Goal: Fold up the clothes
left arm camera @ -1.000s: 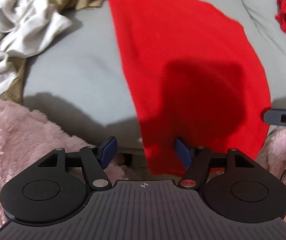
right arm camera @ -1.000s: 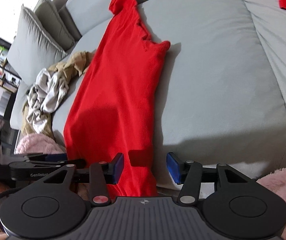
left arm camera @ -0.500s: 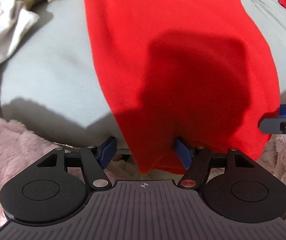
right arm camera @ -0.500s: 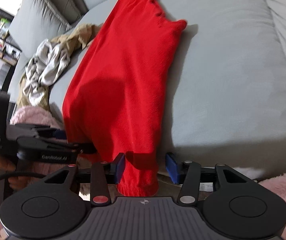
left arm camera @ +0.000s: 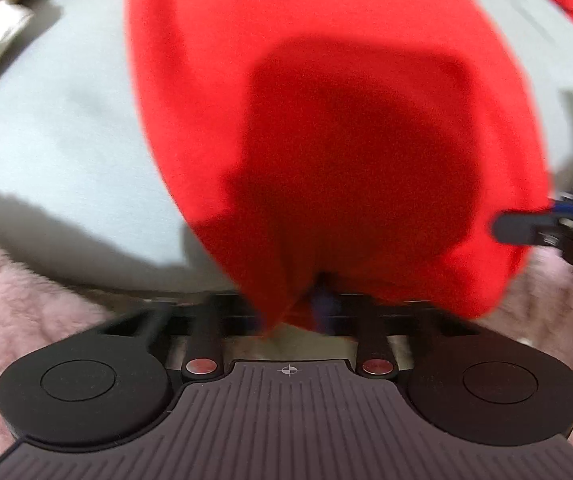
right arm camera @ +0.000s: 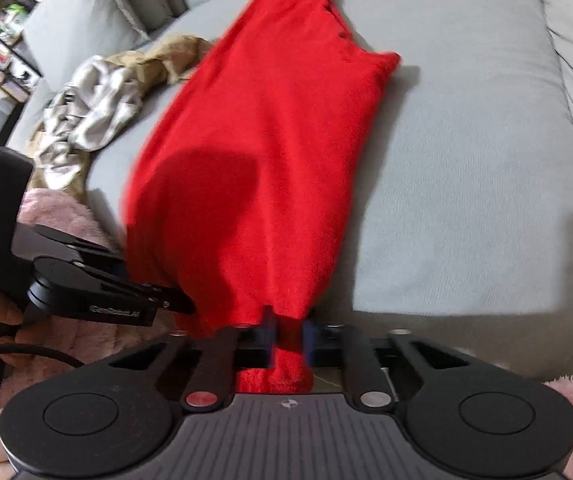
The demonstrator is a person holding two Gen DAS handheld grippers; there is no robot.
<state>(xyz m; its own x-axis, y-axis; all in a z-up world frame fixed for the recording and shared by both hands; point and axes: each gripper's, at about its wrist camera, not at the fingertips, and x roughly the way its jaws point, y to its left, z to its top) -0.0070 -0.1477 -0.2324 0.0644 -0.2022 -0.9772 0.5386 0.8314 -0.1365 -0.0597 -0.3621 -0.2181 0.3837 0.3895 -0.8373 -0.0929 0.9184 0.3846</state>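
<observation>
- Left wrist view: the left tongs [left arm camera: 318, 308] are pinched shut on the near hem of the red garment [left arm camera: 326, 128], which stretches toward 12 o'clock over the grey sofa [left arm camera: 66, 120].
- Right wrist view: the right tongs [right arm camera: 288, 338] clamp the red garment's [right arm camera: 270, 152] hem; crumpled clothes [right arm camera: 98, 100] lie at 10 o'clock.

My red shirt [right arm camera: 270, 152] is soft cloth, a bit fuzzy and not shiny. The sofa cushion [right arm camera: 466, 168] at 3 o'clock of it is gray woven cloth, flat and dull. At 10 o'clock a crumpled white cloth [right arm camera: 90, 108] looks thin and a little silky. The pink blanket [left arm camera: 18, 300] is fluffy and furry. My right gripper [right arm camera: 288, 340] is matt black plastic with ridges, blue pads and small shiny metal buttons.
</observation>
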